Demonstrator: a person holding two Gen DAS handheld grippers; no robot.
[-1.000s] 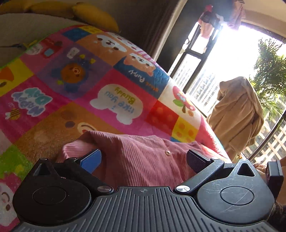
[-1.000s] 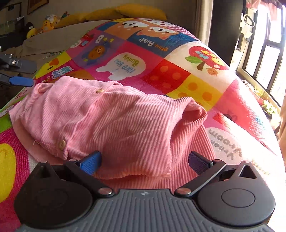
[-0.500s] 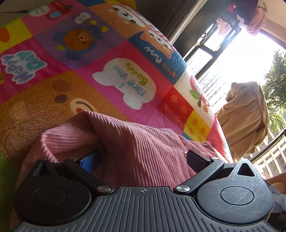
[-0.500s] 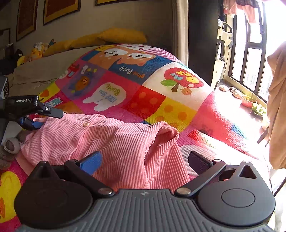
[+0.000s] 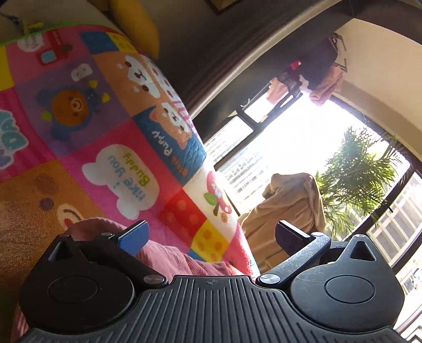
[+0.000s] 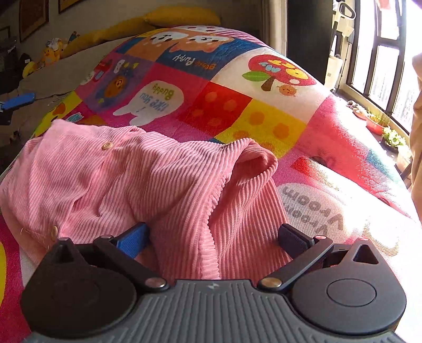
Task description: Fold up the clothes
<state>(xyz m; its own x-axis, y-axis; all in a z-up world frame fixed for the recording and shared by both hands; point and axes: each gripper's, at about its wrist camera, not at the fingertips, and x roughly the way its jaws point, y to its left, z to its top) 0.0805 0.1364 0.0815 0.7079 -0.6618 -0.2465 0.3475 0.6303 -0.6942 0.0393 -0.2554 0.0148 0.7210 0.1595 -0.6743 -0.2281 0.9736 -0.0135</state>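
A pink corduroy garment [image 6: 126, 179] with small buttons lies bunched on the colourful patchwork quilt [image 6: 232, 105]. My right gripper [image 6: 213, 237] is open, its jaws wide apart, with a folded edge of the garment lying between them. My left gripper [image 5: 211, 234] is open and lifted above the garment [image 5: 168, 258], which shows only as a pink strip just below its blue finger [image 5: 134, 237]. The left gripper's blue finger also shows at the far left of the right wrist view [image 6: 18, 101].
Yellow pillows [image 6: 182, 15] lie at the head of the bed. A window [image 5: 290, 147] is on the right, with a tan cloth draped over something [image 5: 287, 211] and a palm plant [image 5: 361, 171] beside it. Small plant pots [image 6: 379, 124] sit on the sill.
My left gripper has lifted off the garment and tilted up toward the window. My right gripper has moved closer, so the garment's folded edge now lies between its jaws.
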